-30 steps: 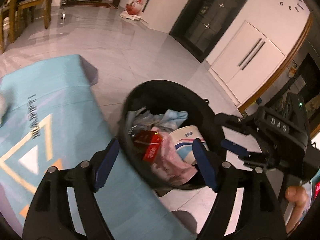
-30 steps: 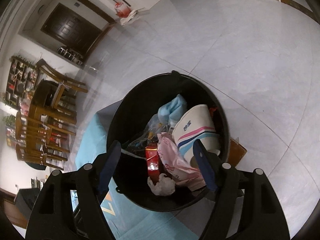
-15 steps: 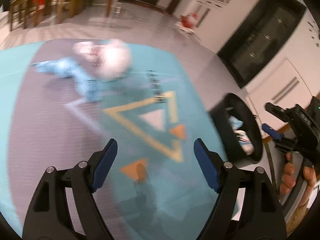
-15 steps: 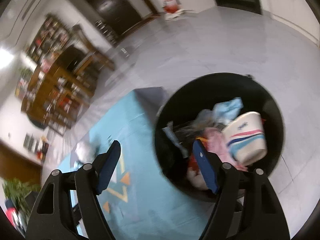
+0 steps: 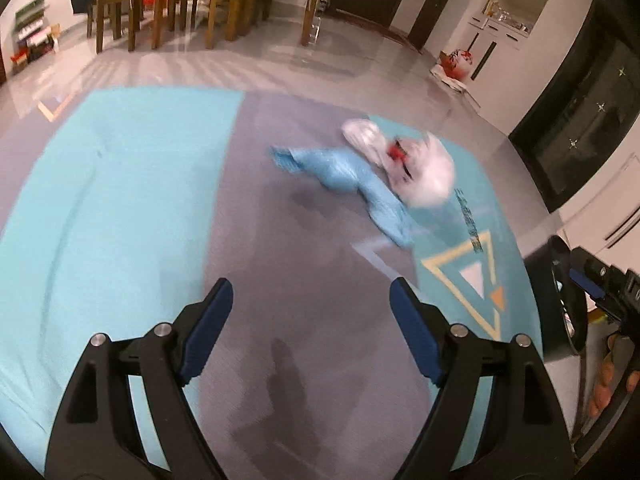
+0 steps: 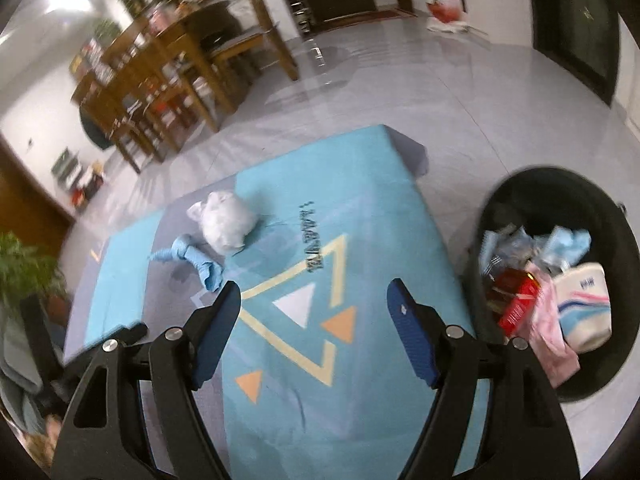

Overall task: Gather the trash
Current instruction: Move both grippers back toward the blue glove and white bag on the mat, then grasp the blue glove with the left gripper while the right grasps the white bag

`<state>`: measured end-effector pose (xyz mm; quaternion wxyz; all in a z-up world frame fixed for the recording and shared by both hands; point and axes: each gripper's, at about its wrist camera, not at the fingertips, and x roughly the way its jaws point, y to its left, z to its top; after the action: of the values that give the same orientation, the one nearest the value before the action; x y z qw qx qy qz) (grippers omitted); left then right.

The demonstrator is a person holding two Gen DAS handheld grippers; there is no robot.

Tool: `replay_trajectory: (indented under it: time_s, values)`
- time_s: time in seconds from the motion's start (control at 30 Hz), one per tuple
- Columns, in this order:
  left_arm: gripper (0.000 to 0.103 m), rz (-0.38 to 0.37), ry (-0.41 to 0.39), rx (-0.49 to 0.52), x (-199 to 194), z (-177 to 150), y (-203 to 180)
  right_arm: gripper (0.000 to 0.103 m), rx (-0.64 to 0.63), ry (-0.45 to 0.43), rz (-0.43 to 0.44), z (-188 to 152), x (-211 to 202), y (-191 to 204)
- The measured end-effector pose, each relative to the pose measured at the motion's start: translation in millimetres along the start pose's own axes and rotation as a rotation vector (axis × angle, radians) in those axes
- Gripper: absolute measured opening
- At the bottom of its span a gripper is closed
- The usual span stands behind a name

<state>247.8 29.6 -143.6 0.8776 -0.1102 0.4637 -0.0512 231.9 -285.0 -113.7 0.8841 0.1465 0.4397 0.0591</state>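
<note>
Two scraps remain on the desk [image 6: 360,208]: a white plastic bag [image 5: 424,172] and, touching it, a twisted blue wrapper [image 5: 352,180] whose long axis runs diagonally. Both lie ahead and right of the left claw [image 5: 310,332] and ahead-left of the right claw [image 6: 314,330]. Both claws are spread wide and empty, and neither looks clearly nearer, while the black bin [image 6: 516,200] stands off the desk's right edge.

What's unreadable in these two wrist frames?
- White bag, left wrist view: motion blur; the red item in it can't be identified.
- Bin, left wrist view: contents hidden by its wall and the right tongs.
- Rug lettering, right wrist view: too small and blurred.
- Bin bottom, right wrist view: buried under trash.
</note>
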Motion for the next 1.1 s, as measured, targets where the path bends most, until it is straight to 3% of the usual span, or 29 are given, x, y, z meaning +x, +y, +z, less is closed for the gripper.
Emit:
replay_trajectory:
  time_s: [0.2, 0.37, 0.53, 0.77, 1.0, 1.1]
  values:
    - [0.082, -0.062, -0.031, -0.042, 8, 26, 14, 0.074, -0.125, -0.022, -0.012, 3, 30, 39]
    - [0.082, -0.125, 0.000, -0.120, 31, 45, 15, 0.074, -0.223, -0.007, -0.007, 6, 61, 71]
    - [0.082, -0.104, 0.003, -0.144, 51, 61, 7, 0.074, -0.196, -0.007, 0.014, 24, 90, 85]
    - [0.080, -0.079, 0.025, -0.188, 74, 72, 12, 0.075, -0.101, 0.025, 0.060, 42, 121, 73]
    - [0.076, -0.108, 0.026, -0.135, 84, 73, -2, 0.075, -0.043, 0.052, 0.138, 47, 138, 69]
    - [0.069, -0.105, 0.034, -0.128, 91, 70, -2, 0.075, -0.056, 0.067, 0.138, 48, 146, 74]
